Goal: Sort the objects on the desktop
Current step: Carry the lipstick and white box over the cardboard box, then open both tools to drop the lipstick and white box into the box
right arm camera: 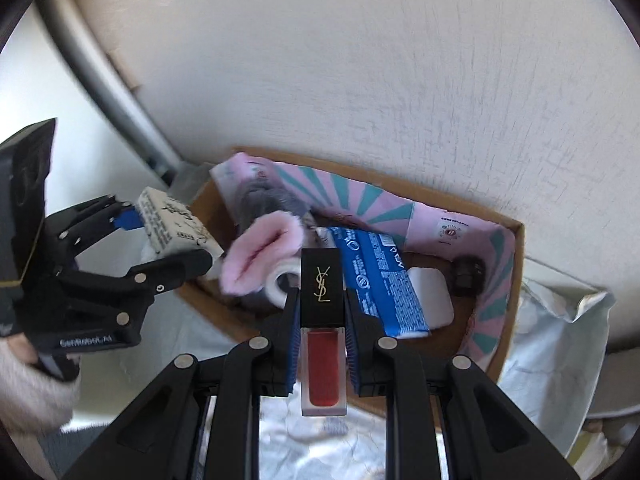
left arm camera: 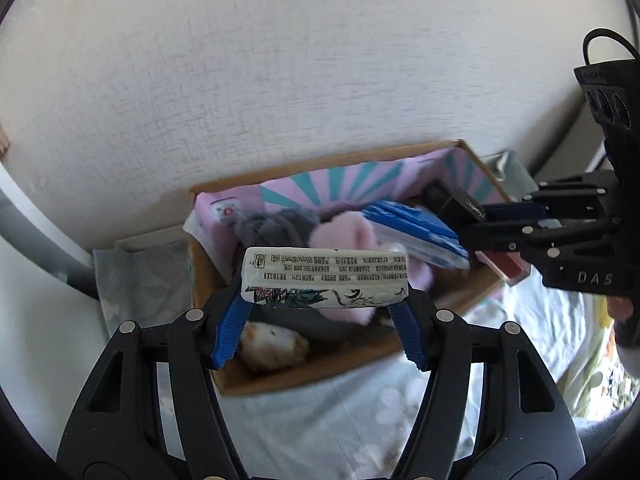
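Blue-padded fingers [left arm camera: 230,332] of the left hand-held gripper [left arm camera: 325,320] stood spread wide, pinching a white tissue pack [left arm camera: 325,278] by its two short ends. The pack lay crosswise between them, printed side up, and hung over the near edge of a brown cardboard box [left arm camera: 304,372]. In the right wrist view the same left hand-held gripper [right arm camera: 160,236] reached in from the left, tilted toward the box [right arm camera: 508,304], with the tissue pack [right arm camera: 172,228] held at the box's left rim and a bit of the person's sleeve showing behind it.

The right hand-held gripper [right arm camera: 322,320] pointed forward and down over the box's near wall, its fingers [right arm camera: 292,344] drawn close together and pinching a lipstick [right arm camera: 322,320]. The lipstick stood lengthwise along the fingers, black cap forward with a gold logo, and its clear red-filled body toward the camera. In the left wrist view this right hand-held gripper [left arm camera: 516,236] came in from the right over the box's right end, the reddish lipstick [left arm camera: 504,264] just visible beneath it.

Inside the box, lined with pink and teal paper [left arm camera: 332,184], lay a grey fluffy thing [left arm camera: 276,224], a pink fluffy thing [right arm camera: 260,256], a blue packet [right arm camera: 380,280], a white roll of tape [right arm camera: 280,284] and a small dark object [right arm camera: 466,276] in the far right corner. The box sat on a pale floral cloth [left arm camera: 340,420] against a white wall [left arm camera: 280,60].
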A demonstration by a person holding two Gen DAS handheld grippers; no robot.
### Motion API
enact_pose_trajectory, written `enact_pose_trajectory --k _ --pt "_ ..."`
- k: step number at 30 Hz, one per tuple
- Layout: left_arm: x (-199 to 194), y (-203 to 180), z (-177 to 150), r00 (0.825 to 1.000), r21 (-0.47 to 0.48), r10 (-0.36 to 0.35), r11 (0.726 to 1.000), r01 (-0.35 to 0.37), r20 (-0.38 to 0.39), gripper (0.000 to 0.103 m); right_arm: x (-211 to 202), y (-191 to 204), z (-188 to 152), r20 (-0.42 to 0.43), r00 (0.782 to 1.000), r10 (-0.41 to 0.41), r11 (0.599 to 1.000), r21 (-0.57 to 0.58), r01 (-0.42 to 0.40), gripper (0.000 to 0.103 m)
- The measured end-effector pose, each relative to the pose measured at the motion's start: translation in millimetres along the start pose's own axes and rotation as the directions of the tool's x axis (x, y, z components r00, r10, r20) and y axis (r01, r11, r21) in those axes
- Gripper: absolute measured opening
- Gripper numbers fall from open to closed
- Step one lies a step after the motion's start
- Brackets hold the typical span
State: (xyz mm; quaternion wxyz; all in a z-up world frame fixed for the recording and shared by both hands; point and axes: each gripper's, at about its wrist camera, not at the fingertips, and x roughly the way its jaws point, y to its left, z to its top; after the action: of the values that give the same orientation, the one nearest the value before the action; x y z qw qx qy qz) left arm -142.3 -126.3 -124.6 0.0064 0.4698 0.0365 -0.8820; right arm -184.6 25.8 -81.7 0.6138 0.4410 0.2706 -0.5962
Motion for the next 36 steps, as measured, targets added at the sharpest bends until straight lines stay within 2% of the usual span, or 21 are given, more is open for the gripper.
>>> enact_pose_trajectory --k 10,14,15,16,17,18,19,21,24,28,31,34,36 --pt "22.2 7.6 5.8 0.999 -0.017 -0.001 1.000 0.000 -0.034 0.062 20.3 -4.9 15.4 -0.021 1.000 0.009 0.999 0.050 -0.008 0.018" --pt "29.5 12.4 9.0 0.996 -0.069 -0.012 0.998 0.006 -0.088 0.065 26.5 -6.8 18.0 -0.036 0.999 0.020 0.998 0.053 -0.018 0.020" --pt "31.8 13.2 9.5 0.995 -0.077 0.009 0.997 -0.017 -0.102 0.086 26.8 -6.9 17.6 -0.034 0.999 0.014 0.998 0.054 -0.013 0.030" --pt "32.9 13.3 9.4 0.994 -0.075 0.038 0.996 -0.046 -0.104 0.102 25.9 -7.2 16.9 -0.025 1.000 0.005 0.999 0.054 -0.003 0.054" --pt "30.8 13.0 7.7 0.995 -0.069 0.063 0.995 -0.068 -0.071 0.103 23.1 -8.4 15.6 -0.008 1.000 -0.028 0.998 0.061 0.028 0.061" --pt "29.6 13.1 6.2 0.995 -0.069 0.078 0.994 -0.082 -0.056 0.103 20.3 -10.0 14.2 0.007 0.998 -0.070 0.995 0.068 0.070 0.077" --pt "29.3 13.3 4.3 0.995 -0.072 0.086 0.993 -0.090 -0.056 0.103 16.0 -12.4 12.0 0.027 0.995 -0.094 0.993 0.078 0.092 0.086" --pt "28.2 14.4 2.0 0.995 -0.085 0.078 0.993 -0.083 -0.059 0.103 7.8 -20.4 6.0 0.062 0.996 -0.068 0.990 0.128 0.059 0.087" --pt "25.8 13.5 -2.2 0.996 -0.112 0.071 0.991 -0.077 -0.055 0.103 1.5 -24.0 -0.7 0.081 0.993 -0.080 0.985 0.158 0.066 0.103" --pt "23.4 12.0 -4.0 0.999 -0.174 0.013 0.984 -0.022 -0.052 0.103 2.5 -23.2 -1.0 0.056 0.991 -0.121 0.983 0.148 0.112 0.103" --pt "13.5 12.5 -2.0 1.000 -0.211 -0.010 0.978 0.004 -0.026 0.103 -2.5 -24.1 -0.3 0.058 0.991 -0.122 0.982 0.150 0.112 0.103" --pt "-2.2 12.1 1.9 1.000 -0.231 0.004 0.973 -0.001 0.011 0.103 -13.6 -23.8 -1.3 0.069 0.988 -0.140 0.979 0.157 0.127 0.103" --pt "-10.3 12.2 6.0 1.000 -0.237 0.015 0.971 -0.018 -0.014 0.103 -19.1 -21.9 -2.3 0.070 0.984 -0.161 0.977 0.156 0.149 0.103"
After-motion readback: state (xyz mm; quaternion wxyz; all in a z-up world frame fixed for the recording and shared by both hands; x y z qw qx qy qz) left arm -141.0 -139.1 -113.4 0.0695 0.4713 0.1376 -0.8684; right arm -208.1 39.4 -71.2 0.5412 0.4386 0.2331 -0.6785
